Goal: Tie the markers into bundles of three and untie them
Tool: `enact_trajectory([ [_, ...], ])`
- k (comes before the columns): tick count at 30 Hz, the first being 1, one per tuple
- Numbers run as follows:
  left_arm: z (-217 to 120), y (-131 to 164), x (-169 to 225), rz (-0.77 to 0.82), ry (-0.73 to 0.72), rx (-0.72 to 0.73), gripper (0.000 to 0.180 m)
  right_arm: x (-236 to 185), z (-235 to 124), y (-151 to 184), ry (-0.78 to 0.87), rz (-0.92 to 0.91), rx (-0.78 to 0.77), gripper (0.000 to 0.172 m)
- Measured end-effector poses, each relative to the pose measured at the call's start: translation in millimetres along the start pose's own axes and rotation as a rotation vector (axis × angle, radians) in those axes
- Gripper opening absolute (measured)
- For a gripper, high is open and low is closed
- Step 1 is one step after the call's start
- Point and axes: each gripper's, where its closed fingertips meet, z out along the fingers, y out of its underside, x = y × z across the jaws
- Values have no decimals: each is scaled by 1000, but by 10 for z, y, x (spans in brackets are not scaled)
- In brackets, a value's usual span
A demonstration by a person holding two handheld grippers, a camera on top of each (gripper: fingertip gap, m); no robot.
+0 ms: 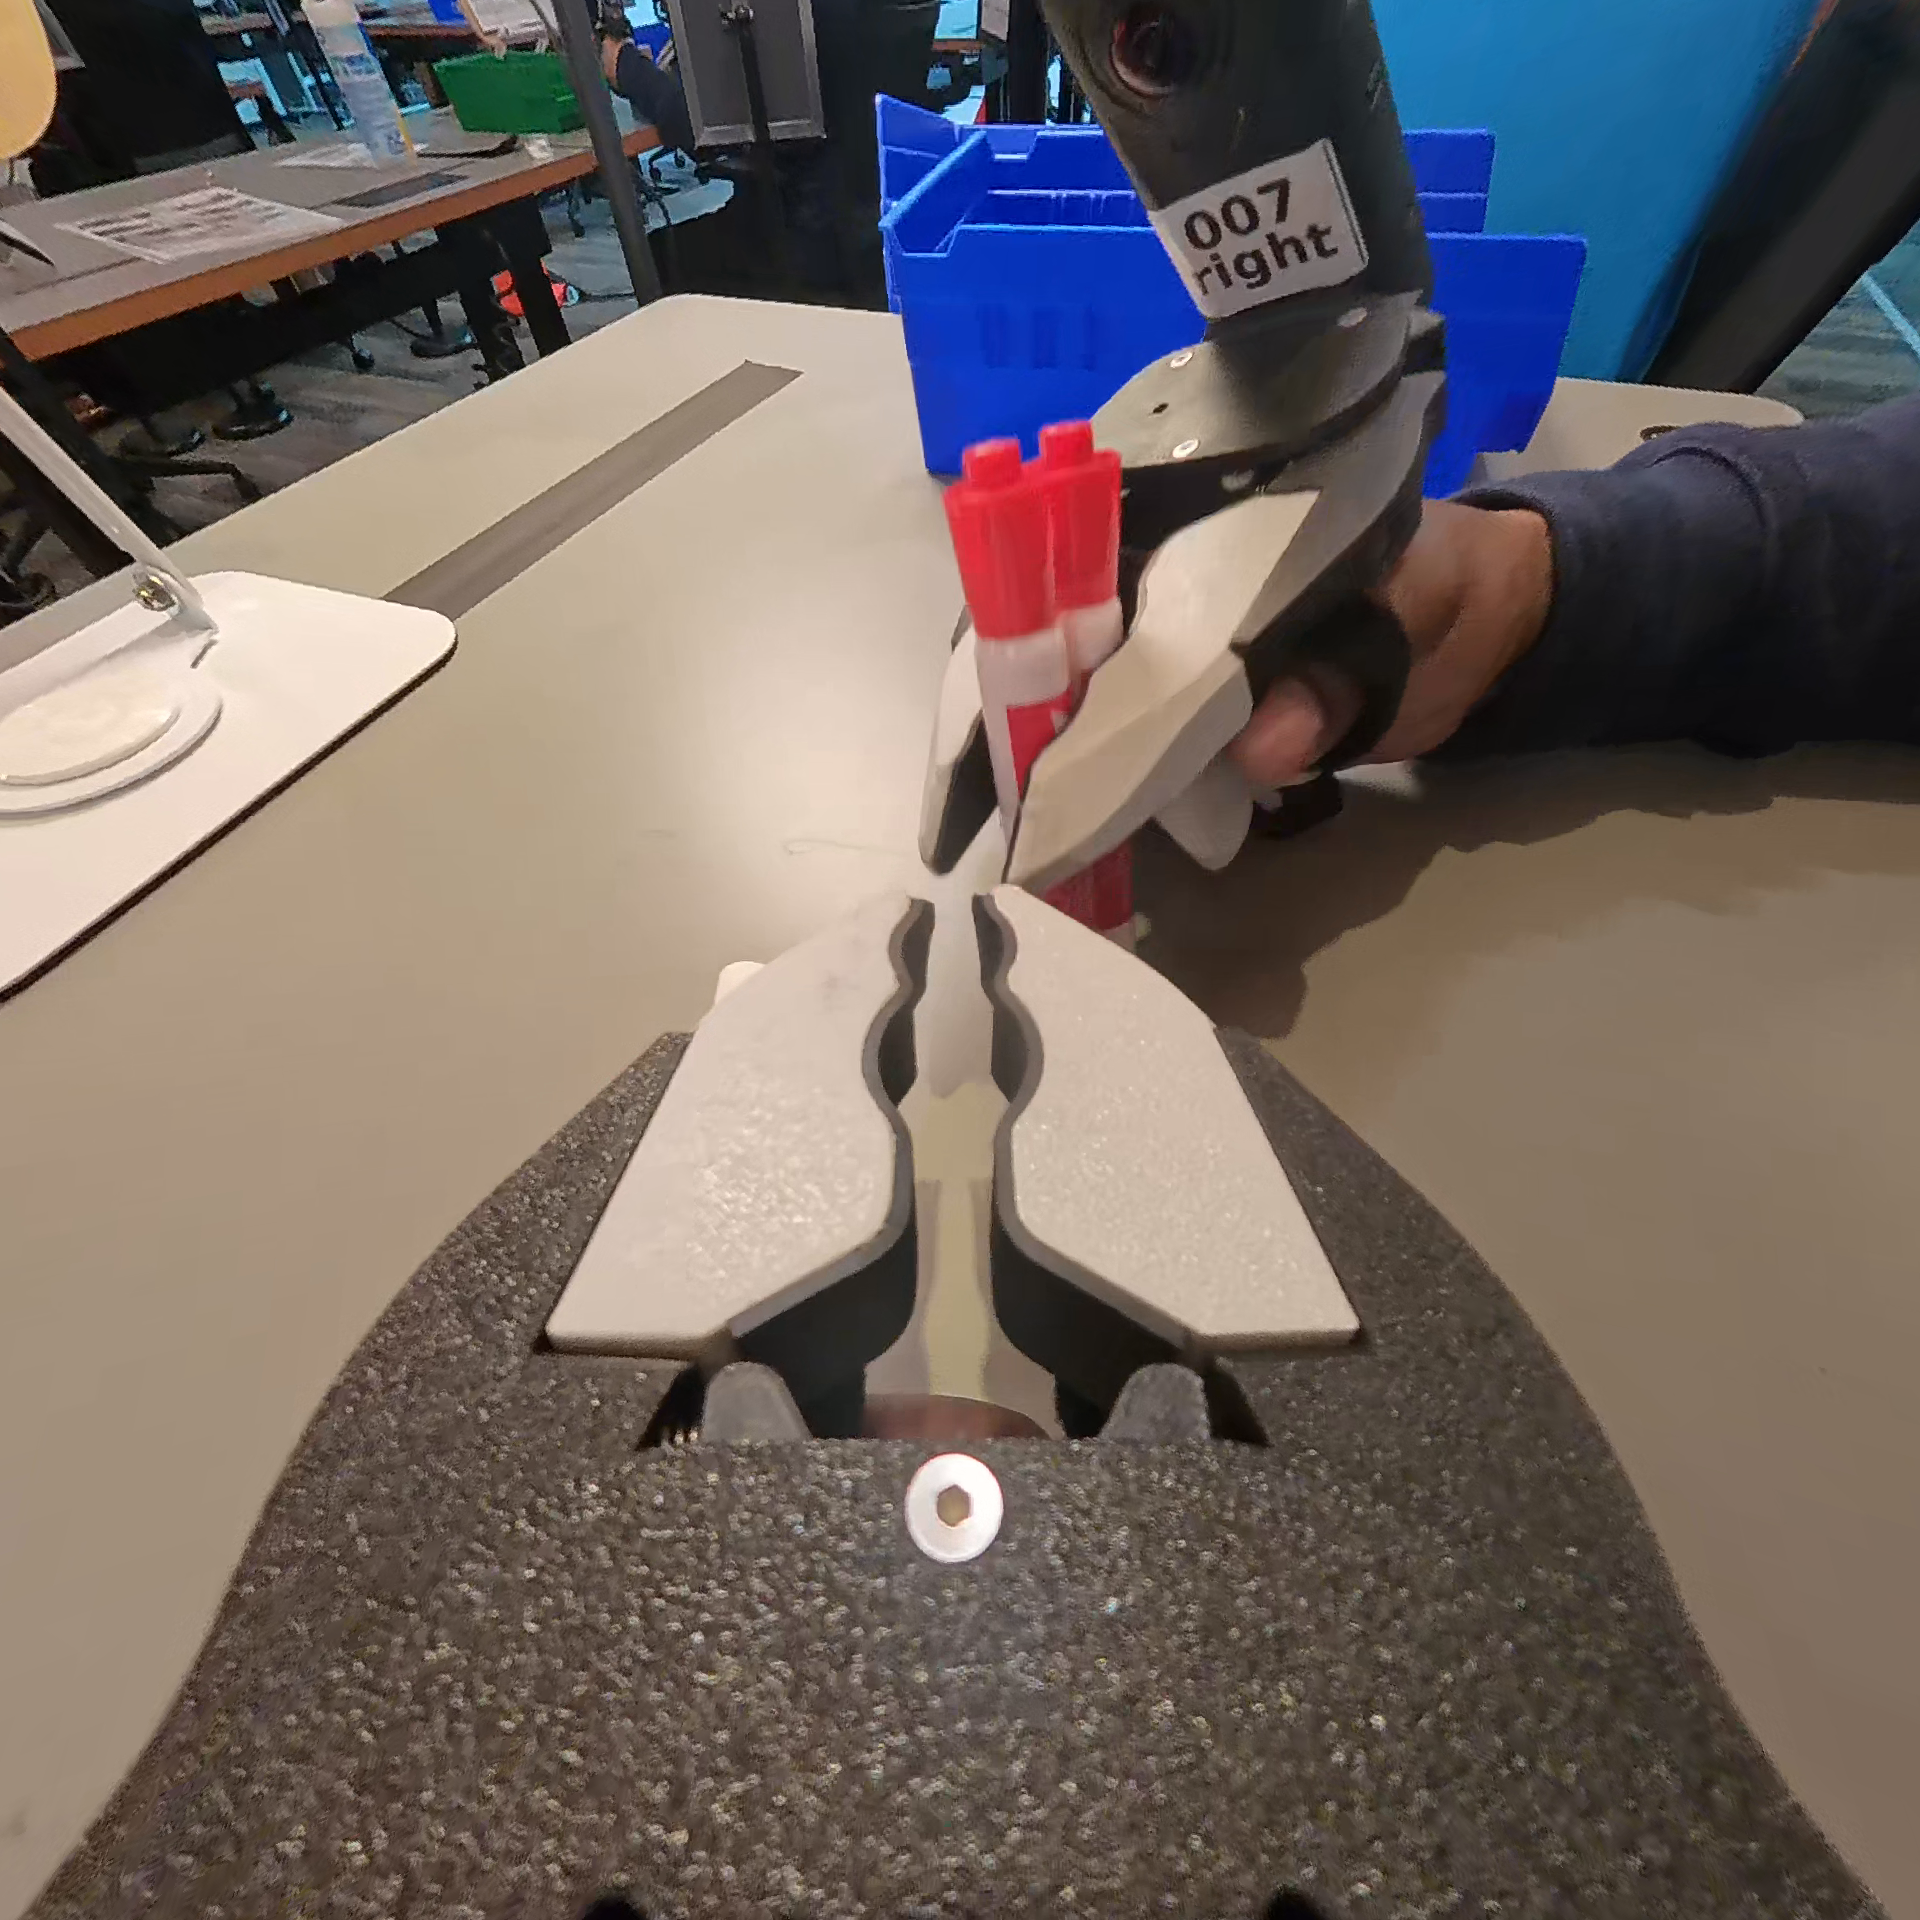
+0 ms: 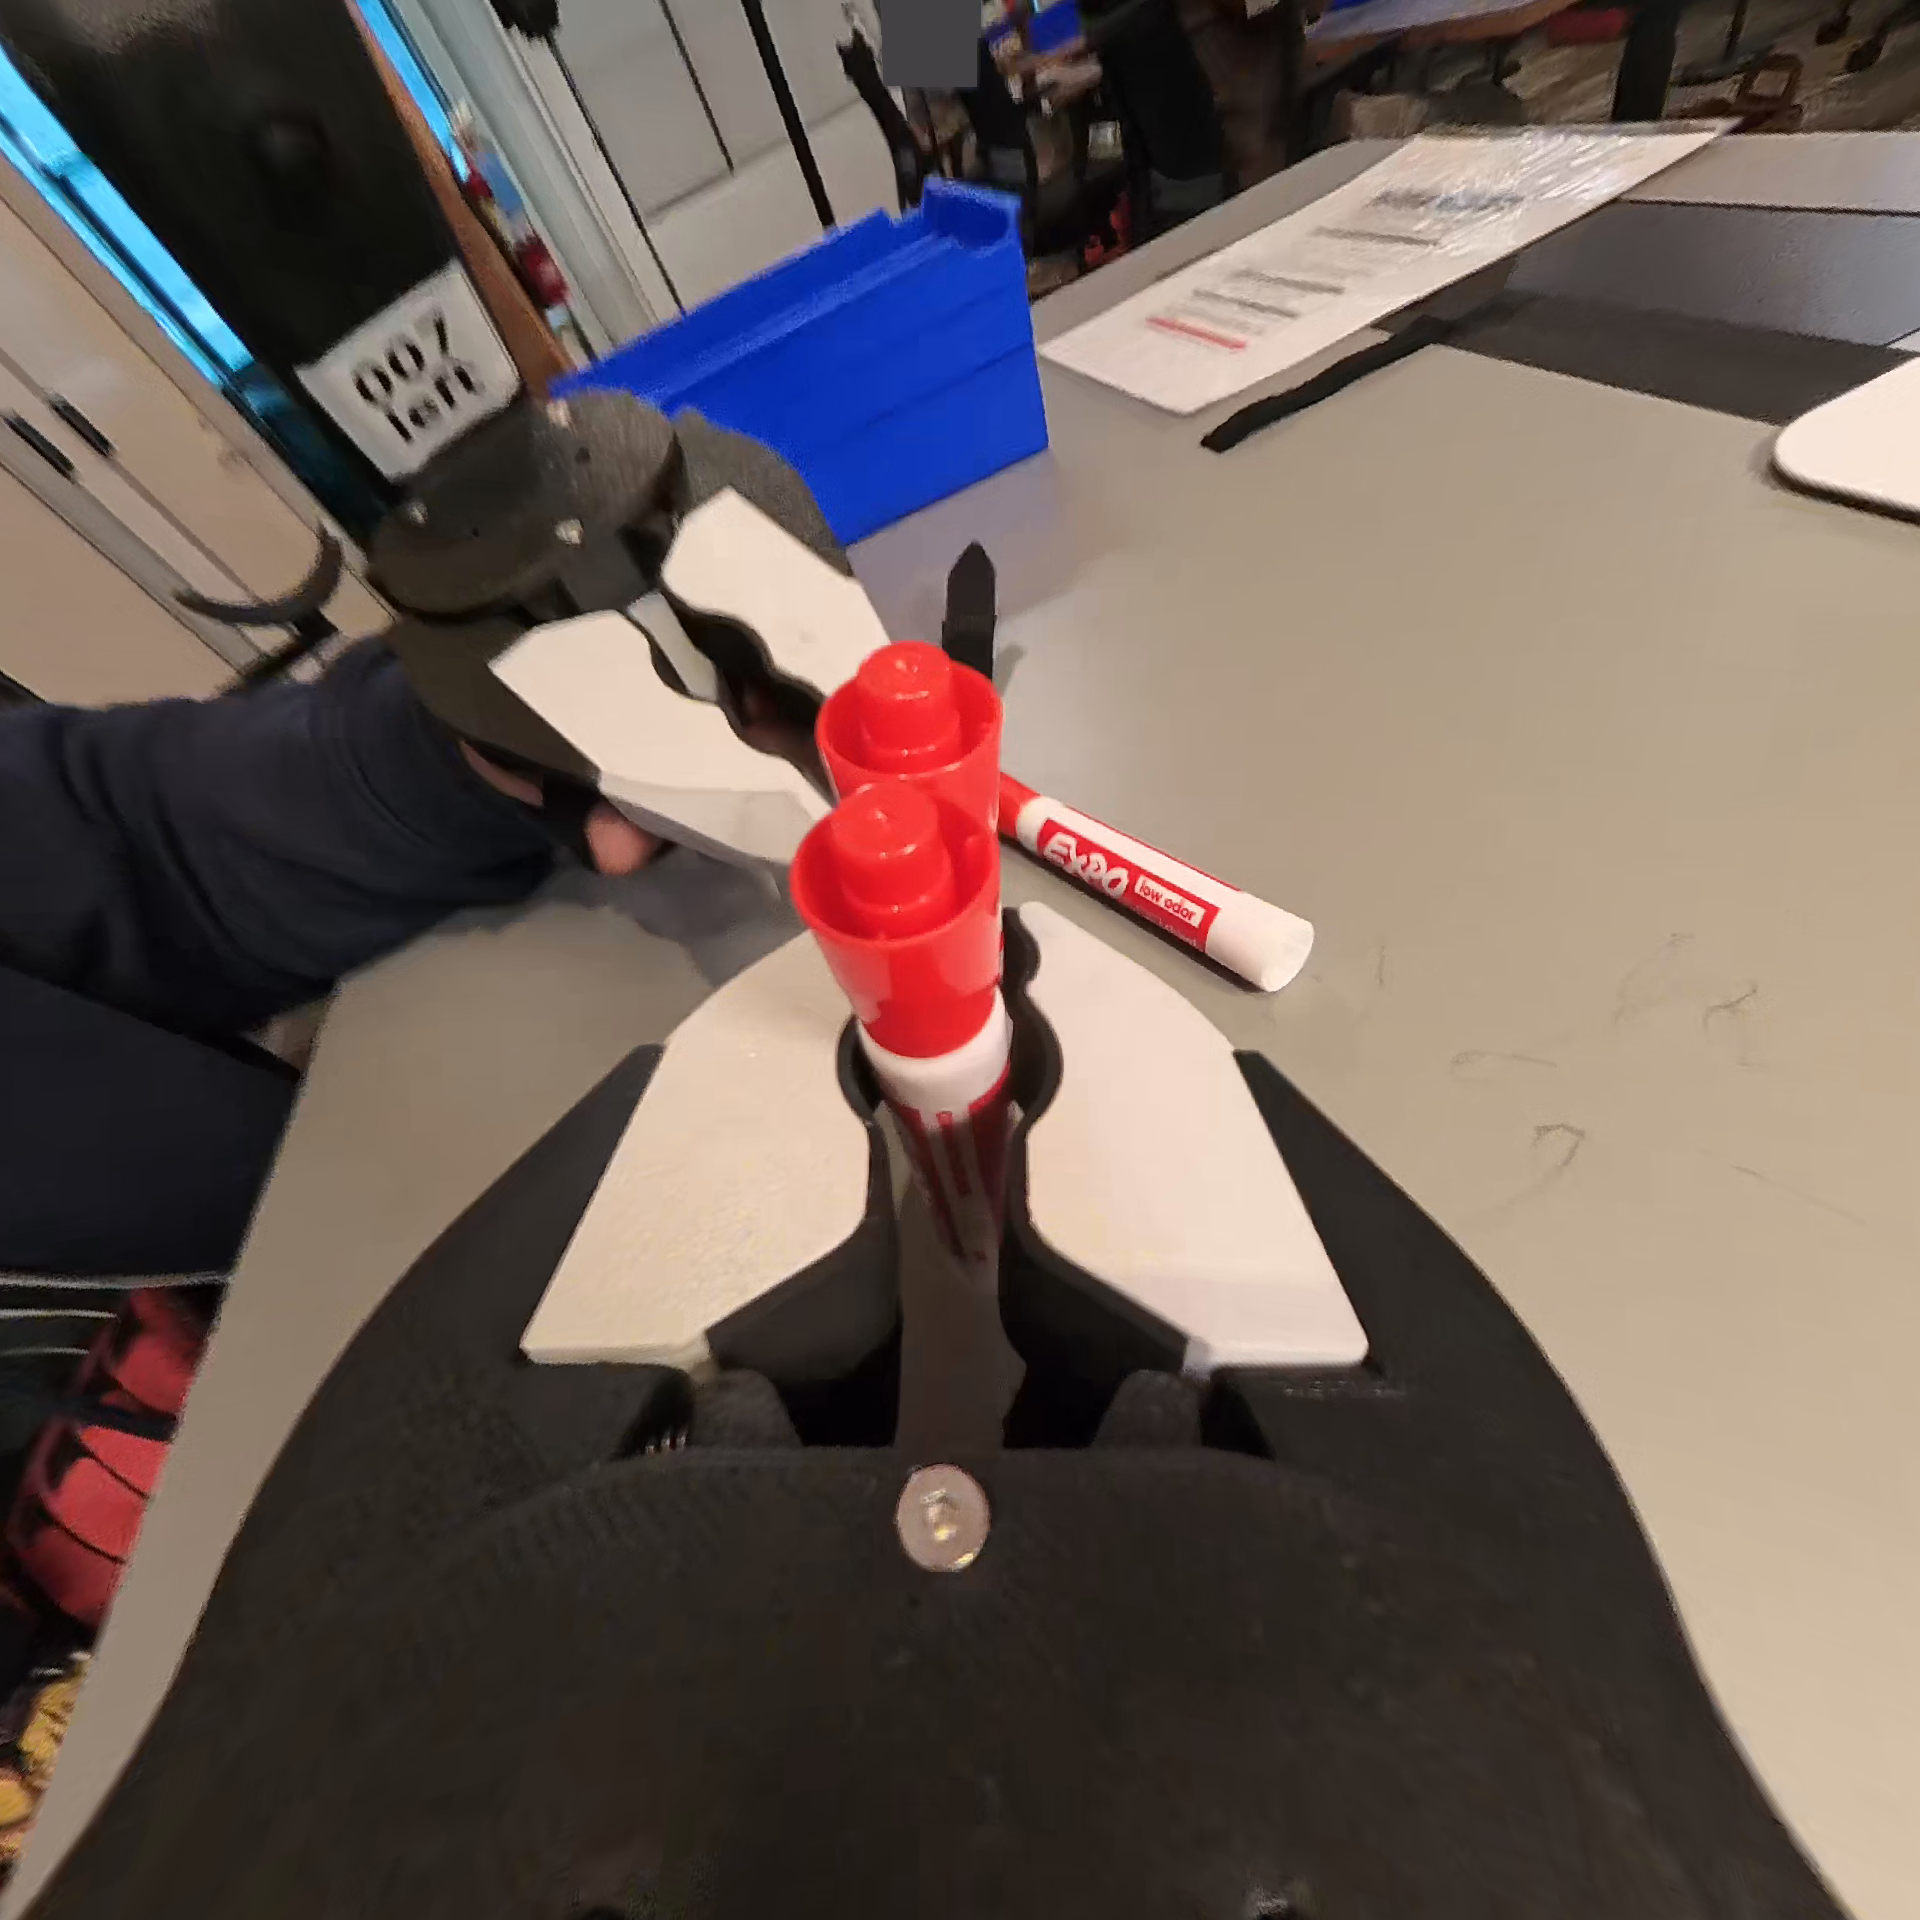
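Place: we take this for a shared office or lab workroom set up for recording work.
Surface: we see a wide grey desk top (image 1: 623, 727) with a dark strip (image 1: 592, 488) let into it.
Neighbouring desks: wood-edged tables (image 1: 312, 239) behind carry printed sheets (image 1: 197, 218) and a green bin (image 1: 509, 88).
Storage: blue plastic bins (image 1: 1039, 312) stand at the far edge; we also see pale cabinets (image 2: 62, 436).
Paperwork: a sheet in a clear sleeve (image 2: 1382, 239) lies on the surface.
Fittings: a white monitor base (image 1: 208, 665) rests at one side.
Seating: office chair legs (image 1: 447, 322) show on the carpeted floor.
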Motion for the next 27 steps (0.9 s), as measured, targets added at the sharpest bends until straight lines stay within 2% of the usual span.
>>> enact_trajectory([
  [4,14,-4,13,-52,28,18,14,-16,-144,-250,-70,124,151,18],
  [9,44,-32,111,-94,101,53,32,-78,-266,-471,-155,221,298,18],
  [14,44,-135,207,-40,102,105,32,-163,-216,-471,-168,220,314,18],
  [18,62,-154,280,31,80,104,18,-235,-156,-432,-153,180,298,18],
  [20,78,-143,295,55,65,93,19,-243,-149,-424,-142,168,298,18],
  [27,125,-103,335,38,73,86,19,-235,-138,-375,-130,157,279,18],
])
